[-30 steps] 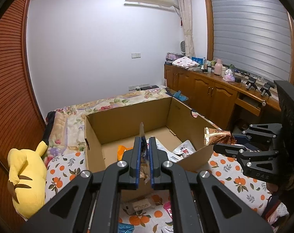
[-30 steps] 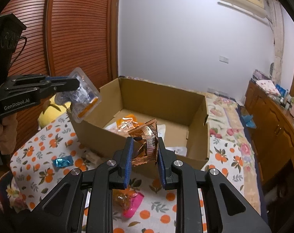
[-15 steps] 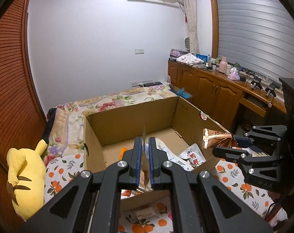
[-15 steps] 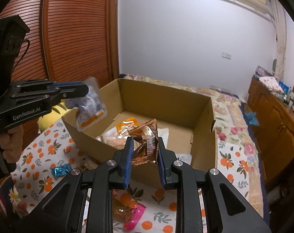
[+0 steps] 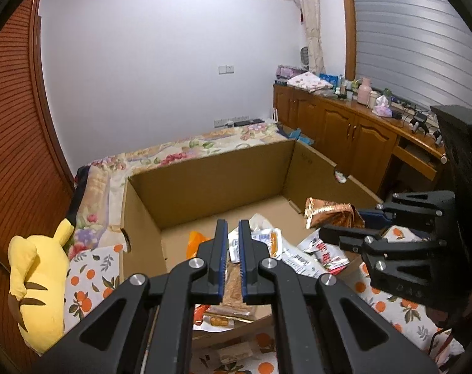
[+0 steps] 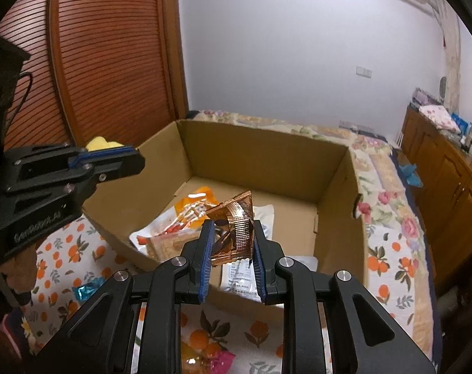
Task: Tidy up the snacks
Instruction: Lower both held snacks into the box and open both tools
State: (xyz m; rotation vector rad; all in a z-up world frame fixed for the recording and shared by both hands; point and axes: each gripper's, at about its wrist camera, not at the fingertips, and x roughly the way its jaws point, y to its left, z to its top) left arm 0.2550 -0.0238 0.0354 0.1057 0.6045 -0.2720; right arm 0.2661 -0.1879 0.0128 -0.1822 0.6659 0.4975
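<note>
Copper foil snack packet [image 6: 234,232], crinkly, probably light and slippery, sits clamped by its crimped edge in the right gripper [image 6: 231,254] above the cardboard box [image 6: 261,159]; best held at that seam. Left gripper [image 5: 231,260]: jaws together, empty; the clear packet it held a second ago is gone.

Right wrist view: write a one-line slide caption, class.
Right tongs hold a copper snack bag over the cardboard box of snacks on a bed.
</note>
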